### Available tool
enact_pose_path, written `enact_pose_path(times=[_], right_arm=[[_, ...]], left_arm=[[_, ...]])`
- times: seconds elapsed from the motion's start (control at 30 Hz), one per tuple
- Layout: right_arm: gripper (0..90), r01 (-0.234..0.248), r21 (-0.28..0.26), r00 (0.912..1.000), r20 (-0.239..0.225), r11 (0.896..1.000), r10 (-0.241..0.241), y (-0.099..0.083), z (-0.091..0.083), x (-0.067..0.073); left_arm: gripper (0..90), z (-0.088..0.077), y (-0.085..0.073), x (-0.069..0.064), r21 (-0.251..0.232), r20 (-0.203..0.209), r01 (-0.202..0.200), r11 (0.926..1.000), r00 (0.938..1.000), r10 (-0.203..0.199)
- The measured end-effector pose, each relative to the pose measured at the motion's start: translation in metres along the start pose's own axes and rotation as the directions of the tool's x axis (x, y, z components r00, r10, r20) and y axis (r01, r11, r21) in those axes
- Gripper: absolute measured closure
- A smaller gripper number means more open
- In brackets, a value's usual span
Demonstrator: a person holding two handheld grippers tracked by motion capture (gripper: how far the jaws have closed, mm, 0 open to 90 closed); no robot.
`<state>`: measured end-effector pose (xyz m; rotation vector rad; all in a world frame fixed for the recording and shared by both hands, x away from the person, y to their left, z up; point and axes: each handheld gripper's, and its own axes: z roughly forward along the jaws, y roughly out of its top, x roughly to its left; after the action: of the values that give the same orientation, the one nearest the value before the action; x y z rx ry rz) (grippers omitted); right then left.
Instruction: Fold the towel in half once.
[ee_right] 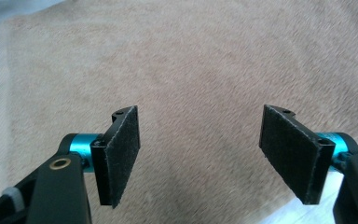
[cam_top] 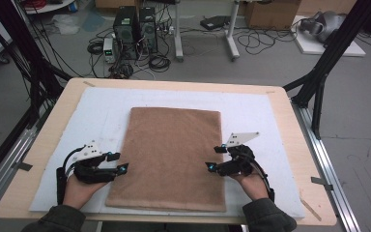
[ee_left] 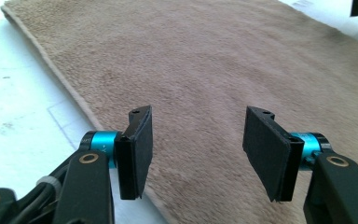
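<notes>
Here the left tongs (cam_top: 124, 162) hang released at the left edge of the towel (cam_top: 171, 154), nothing between the pads, and the right tongs (cam_top: 210, 158) stand just as wide and empty at its right edge. The towel lies flat, seemingly folded, mid-counter (cam_top: 290, 121) on a white mat (cam_top: 256, 104), so I judge a fold is just set down. Next comes either another fold, with fresh bites on an edge, or pulling away; no containers are about.
</notes>
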<state>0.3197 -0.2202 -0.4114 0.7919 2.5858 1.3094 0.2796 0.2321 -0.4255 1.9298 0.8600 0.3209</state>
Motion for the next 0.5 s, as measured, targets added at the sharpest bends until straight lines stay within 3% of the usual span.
enact_pose_path(times=[0.5], right_arm=[[26.6,0.016,0.011,0.9989,0.044,1.000,-0.017,0.021,-0.001,-0.020]], left_arm=[[42.3,0.011,0.037,0.012,-0.009,-0.028,-0.037,0.9993,0.9989,0.037]])
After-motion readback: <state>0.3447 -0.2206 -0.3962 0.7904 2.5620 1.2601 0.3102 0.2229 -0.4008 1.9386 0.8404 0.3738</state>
